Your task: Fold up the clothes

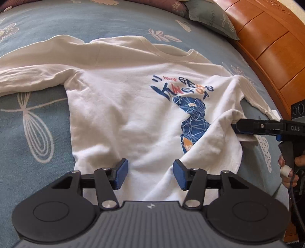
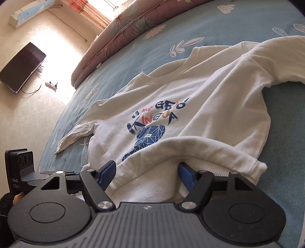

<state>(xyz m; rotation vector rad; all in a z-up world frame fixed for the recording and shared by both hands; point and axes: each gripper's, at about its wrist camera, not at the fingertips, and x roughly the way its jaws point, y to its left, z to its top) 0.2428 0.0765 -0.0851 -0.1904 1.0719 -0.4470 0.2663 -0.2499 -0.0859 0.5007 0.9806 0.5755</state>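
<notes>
A white long-sleeve sweatshirt with a blue bear print lies face up on the bed. My left gripper is open, low over the hem near its middle, with cloth between the blue pads. The hem's right corner is turned up over the print. My right gripper reaches in from the right at that raised fold. In the right wrist view the right gripper is open wide, and the rolled hem of the sweatshirt lies between its fingers, inner side showing. One sleeve trails out to the left.
A blue bedspread with white patterns covers the bed. A wooden headboard and a pillow are at the right. A hand grips the right tool. A folded quilt lies at the bed's far edge, with a TV on the wall beyond.
</notes>
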